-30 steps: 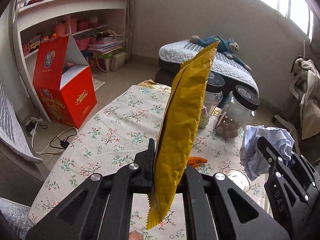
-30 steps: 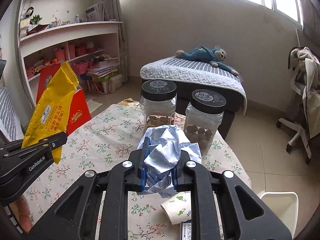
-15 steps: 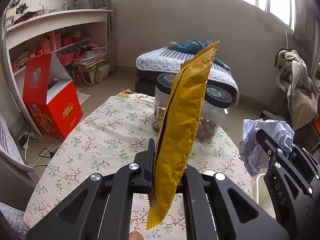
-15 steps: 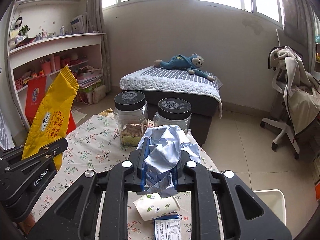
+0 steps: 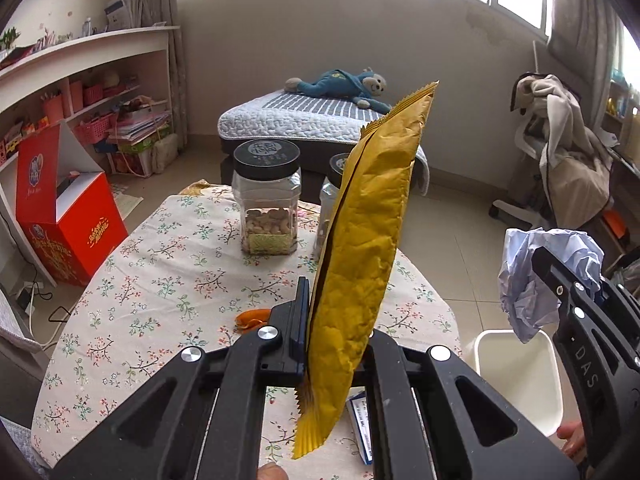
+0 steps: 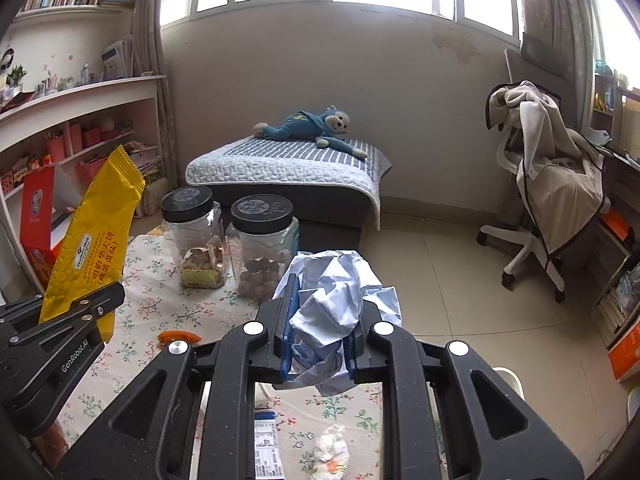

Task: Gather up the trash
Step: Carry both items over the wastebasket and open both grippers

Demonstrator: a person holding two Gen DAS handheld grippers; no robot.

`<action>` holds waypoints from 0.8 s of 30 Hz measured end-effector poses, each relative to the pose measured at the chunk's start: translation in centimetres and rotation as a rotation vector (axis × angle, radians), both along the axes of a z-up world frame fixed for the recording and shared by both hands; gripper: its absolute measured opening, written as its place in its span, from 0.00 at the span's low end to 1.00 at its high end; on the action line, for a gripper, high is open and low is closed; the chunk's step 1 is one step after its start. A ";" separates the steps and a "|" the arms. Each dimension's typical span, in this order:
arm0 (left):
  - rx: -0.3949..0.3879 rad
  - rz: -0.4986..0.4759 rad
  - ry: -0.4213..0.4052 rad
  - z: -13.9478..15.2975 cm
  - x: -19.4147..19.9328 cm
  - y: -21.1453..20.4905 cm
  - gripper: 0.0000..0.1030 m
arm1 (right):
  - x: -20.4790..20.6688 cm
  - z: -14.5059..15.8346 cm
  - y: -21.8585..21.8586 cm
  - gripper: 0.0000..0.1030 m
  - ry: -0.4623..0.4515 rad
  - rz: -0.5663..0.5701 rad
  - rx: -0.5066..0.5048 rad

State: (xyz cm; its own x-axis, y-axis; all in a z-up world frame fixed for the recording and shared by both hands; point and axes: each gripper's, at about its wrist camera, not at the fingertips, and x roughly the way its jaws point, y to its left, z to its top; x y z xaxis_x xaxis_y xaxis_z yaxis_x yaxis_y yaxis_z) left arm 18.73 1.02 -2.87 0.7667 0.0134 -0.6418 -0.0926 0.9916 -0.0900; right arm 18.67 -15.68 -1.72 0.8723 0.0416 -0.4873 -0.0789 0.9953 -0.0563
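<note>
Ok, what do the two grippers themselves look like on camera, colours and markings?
Both are matte black plastic with paired linkage arms joined by round silver pivot screws. The left gripper carries white "GenRobot.AI" lettering on its side, seen from the right wrist view. The right gripper has blue pads lining its jaws, and white "DAS" lettering shows on its side. No cables or sleeves visible.

This is a lived-in room of a home. A quilt-covered bed (image 6: 288,172) with a blue plush monkey (image 6: 312,130) lies far under the windows, and cluttered white shelves (image 6: 80,120) fill the left wall. On the right a swivel chair (image 6: 536,200) is draped in clothes, and near lies a floral-clothed tabletop (image 5: 160,280) bearing snack jars (image 5: 267,200).
</note>
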 end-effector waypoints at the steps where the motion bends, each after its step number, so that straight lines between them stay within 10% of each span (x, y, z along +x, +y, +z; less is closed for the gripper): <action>1: 0.002 -0.011 0.002 -0.1 0.0 -0.6 0.06 | -0.1 0.0 -0.7 0.18 0.001 -0.014 -0.002; 14: 0.016 -0.210 0.034 -1.4 -0.1 -9.8 0.06 | -1.2 -0.7 -11.0 0.23 0.027 -0.216 0.038; 24: 0.004 -0.377 0.072 -2.6 -0.5 -18.3 0.08 | -4.0 0.1 -19.2 0.84 -0.071 -0.454 0.088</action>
State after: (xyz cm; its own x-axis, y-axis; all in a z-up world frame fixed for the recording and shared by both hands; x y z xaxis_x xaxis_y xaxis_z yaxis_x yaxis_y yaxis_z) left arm 18.27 -17.32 -5.51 0.6715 -0.2588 -0.6944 0.2730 0.9575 -0.0928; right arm 14.65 -34.84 -1.61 0.8428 -0.3135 -0.4375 0.3668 0.9294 0.0407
